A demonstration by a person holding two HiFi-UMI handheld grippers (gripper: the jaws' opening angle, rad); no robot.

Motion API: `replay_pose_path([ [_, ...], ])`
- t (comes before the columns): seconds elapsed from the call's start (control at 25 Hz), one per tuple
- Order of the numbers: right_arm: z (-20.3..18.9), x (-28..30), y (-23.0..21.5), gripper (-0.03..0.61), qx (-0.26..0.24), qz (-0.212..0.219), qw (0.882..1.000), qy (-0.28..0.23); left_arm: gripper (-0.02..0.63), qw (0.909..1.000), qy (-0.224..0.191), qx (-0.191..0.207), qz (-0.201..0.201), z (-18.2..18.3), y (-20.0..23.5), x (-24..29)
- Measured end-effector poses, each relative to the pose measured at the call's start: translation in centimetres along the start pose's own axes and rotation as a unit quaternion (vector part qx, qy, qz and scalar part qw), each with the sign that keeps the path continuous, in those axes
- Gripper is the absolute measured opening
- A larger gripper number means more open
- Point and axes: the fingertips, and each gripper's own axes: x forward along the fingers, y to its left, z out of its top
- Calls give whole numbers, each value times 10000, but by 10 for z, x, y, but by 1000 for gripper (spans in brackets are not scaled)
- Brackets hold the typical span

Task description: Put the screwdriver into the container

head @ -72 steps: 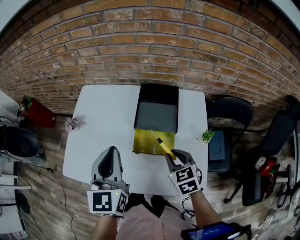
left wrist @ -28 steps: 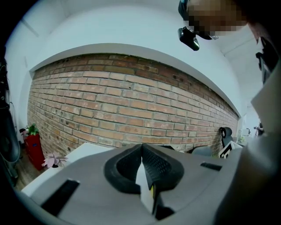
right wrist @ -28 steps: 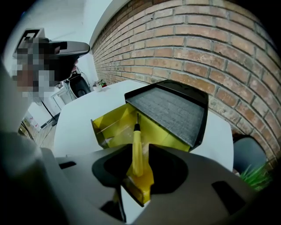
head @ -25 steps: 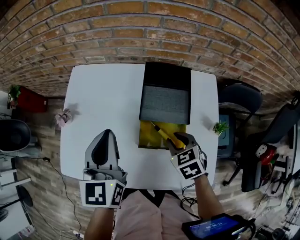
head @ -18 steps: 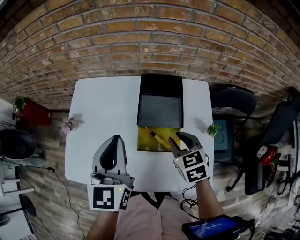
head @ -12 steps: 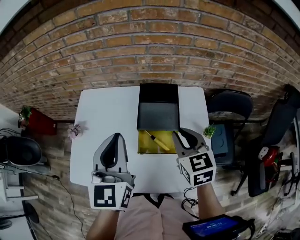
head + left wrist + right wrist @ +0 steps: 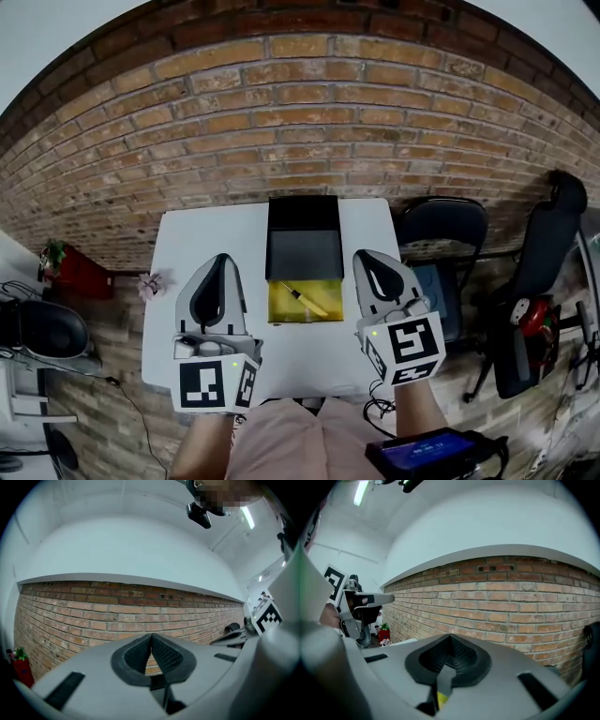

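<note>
The yellow-handled screwdriver (image 7: 305,300) lies slantwise inside the yellow container (image 7: 281,311), which sits on the white table (image 7: 178,253) in front of an open black box (image 7: 303,246). My right gripper (image 7: 367,257) is raised beside the container's right edge, well above the table. Its jaws have just been closing, and they stand shut with nothing between them (image 7: 450,641). My left gripper (image 7: 218,261) hangs left of the container, also shut and empty (image 7: 151,639). Both gripper views look level at the brick wall.
A tiny pink flower (image 7: 150,282) stands at the table's left edge. A red pot with a plant (image 7: 64,265) is on the floor at the left. Two black chairs (image 7: 442,234) (image 7: 546,246) stand to the right. A tablet (image 7: 429,456) lies near the person's legs.
The right gripper let go of the screwdriver, which now rests in the yellow container, and its jaws closed empty. Both grippers rose away from the table.
</note>
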Motion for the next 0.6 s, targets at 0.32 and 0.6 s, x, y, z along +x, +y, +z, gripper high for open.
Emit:
replay_pose_path([
  [0.32, 4, -4, -2, -2, -138, -52, 9998, -98, 12, 9999, -52, -7, -114, 5, -9, 8],
  [0.6, 5, -5, 0, -2, -94, -16, 9999, -133, 12, 9998, -19, -2, -199, 4, -16, 9],
])
